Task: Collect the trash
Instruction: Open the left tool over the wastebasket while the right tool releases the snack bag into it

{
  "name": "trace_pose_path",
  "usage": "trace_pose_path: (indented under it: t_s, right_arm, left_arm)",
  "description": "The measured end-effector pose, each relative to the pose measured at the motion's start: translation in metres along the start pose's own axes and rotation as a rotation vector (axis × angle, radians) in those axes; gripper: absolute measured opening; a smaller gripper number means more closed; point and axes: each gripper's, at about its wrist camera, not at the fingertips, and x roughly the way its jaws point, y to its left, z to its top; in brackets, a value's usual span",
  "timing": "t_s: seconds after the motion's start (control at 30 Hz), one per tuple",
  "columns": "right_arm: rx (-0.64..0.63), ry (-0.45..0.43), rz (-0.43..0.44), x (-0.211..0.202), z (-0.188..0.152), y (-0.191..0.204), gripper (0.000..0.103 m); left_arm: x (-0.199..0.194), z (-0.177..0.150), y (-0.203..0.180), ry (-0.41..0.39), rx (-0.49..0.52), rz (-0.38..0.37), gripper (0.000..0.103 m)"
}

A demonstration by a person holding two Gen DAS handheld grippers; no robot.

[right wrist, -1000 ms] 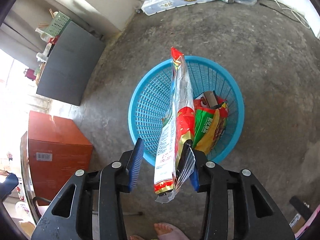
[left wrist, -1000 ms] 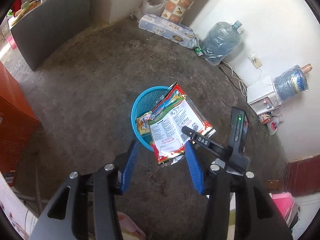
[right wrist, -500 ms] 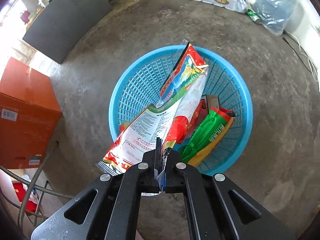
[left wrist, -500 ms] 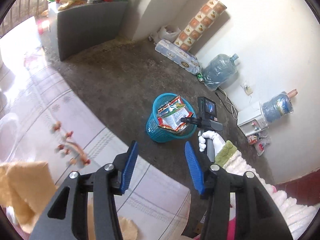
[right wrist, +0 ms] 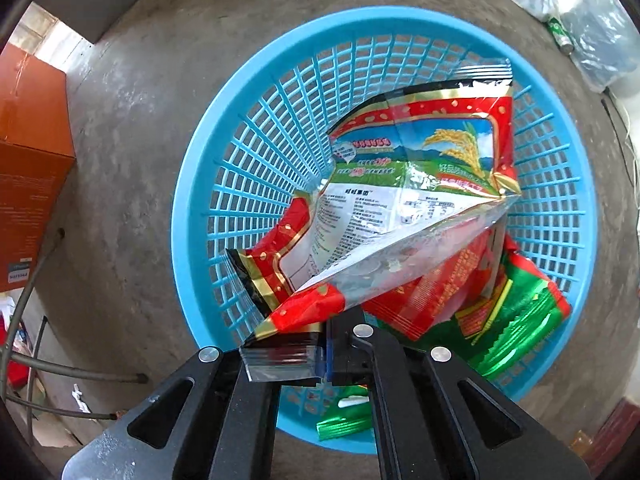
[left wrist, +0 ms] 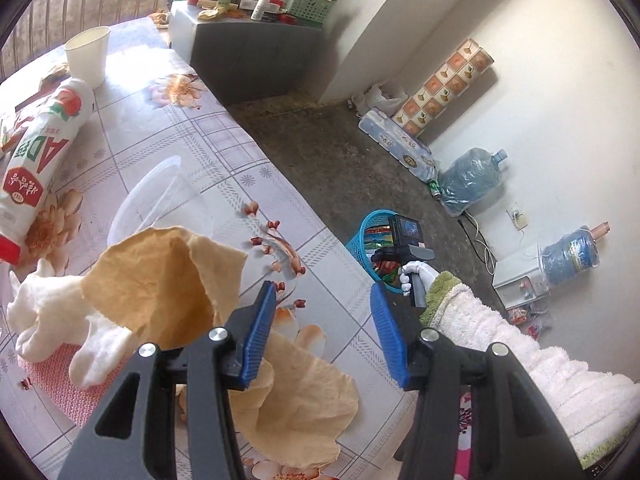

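A blue mesh basket (right wrist: 248, 128) stands on the concrete floor. In it lies a red, green and white snack bag (right wrist: 400, 208) on top of a green wrapper (right wrist: 516, 320). My right gripper (right wrist: 326, 336) points straight down at the basket's near rim and is shut on the bag's lower corner. The left wrist view shows the basket (left wrist: 360, 236) beyond the table edge, with a gloved hand (left wrist: 412, 276) over it. My left gripper (left wrist: 322, 332) hangs open over the flowered tablecloth with nothing between its fingers. Crumpled tan paper (left wrist: 168, 280) lies just left of it and under it.
On the table are white tissue (left wrist: 48, 312), a pink cloth (left wrist: 52, 384), a clear plastic bowl (left wrist: 160, 196), a lying drink bottle (left wrist: 40, 152) and a paper cup (left wrist: 88, 56). An orange box (right wrist: 28, 128), a grey cabinet (left wrist: 256, 60) and water jugs (left wrist: 472, 180) stand around the floor.
My right gripper closed on the snack bag and lowered it into the basket. My left gripper swung away from the basket to above the table and stayed open.
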Motion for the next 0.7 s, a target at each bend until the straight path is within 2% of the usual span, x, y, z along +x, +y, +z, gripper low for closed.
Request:
trace_pose_path:
  t_s: [0.27, 0.4, 0.47, 0.63, 0.7]
  right_arm:
    - [0.117, 0.054, 0.121, 0.038, 0.009, -0.016, 0.001]
    - [0.188, 0.055, 0.175, 0.044, -0.002, -0.029, 0.004]
    - [0.201, 0.055, 0.175, 0.040, -0.009, -0.034, 0.006]
    - [0.210, 0.007, 0.234, 0.012, -0.034, -0.050, 0.025]
    - [0.227, -0.013, 0.261, -0.002, -0.044, -0.059, 0.042]
  left_arm:
    - [-0.007, -0.003, 0.013, -0.006, -0.025, 0.030, 0.048]
    - [-0.011, -0.006, 0.017, -0.017, -0.033, 0.032, 0.048]
    - [-0.014, -0.008, 0.020, -0.023, -0.044, 0.028, 0.048]
    - [-0.026, -0.017, 0.021, -0.044, -0.044, 0.017, 0.048]
    - [-0.033, -0.024, 0.020, -0.055, -0.048, 0.009, 0.048]
